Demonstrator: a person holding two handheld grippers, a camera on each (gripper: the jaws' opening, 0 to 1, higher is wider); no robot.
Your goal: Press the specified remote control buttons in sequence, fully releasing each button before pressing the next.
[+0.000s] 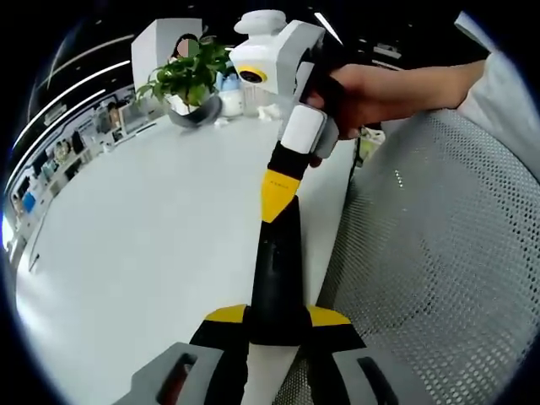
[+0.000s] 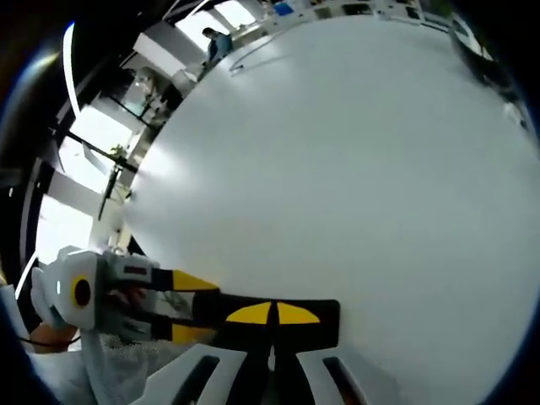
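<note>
Clamping a black remote control by its near end, the left hand-held gripper has its yellow-tipped jaws standing one on each side of the slim body. The remote runs straight out ahead of them, above the white bench near its right edge.

At the remote's far end the right hand-held gripper comes down onto it, gripped by a hand in a pale sleeve. In the right gripper view that hand-held gripper's own jaws are drawn together with only a hairline between the yellow tips. The tips lie over the face of the remote, which crosses that view sideways. Whether they bear on a button I cannot tell, since the tips cover the spot. The left hand-held gripper enters that view from the left, its two yellow jaws bracketing the remote's end.

Beyond the bench's right edge stands a grey mesh chair. At the far edge of the bench a potted plant sits among a few small white items too blurred to name.
</note>
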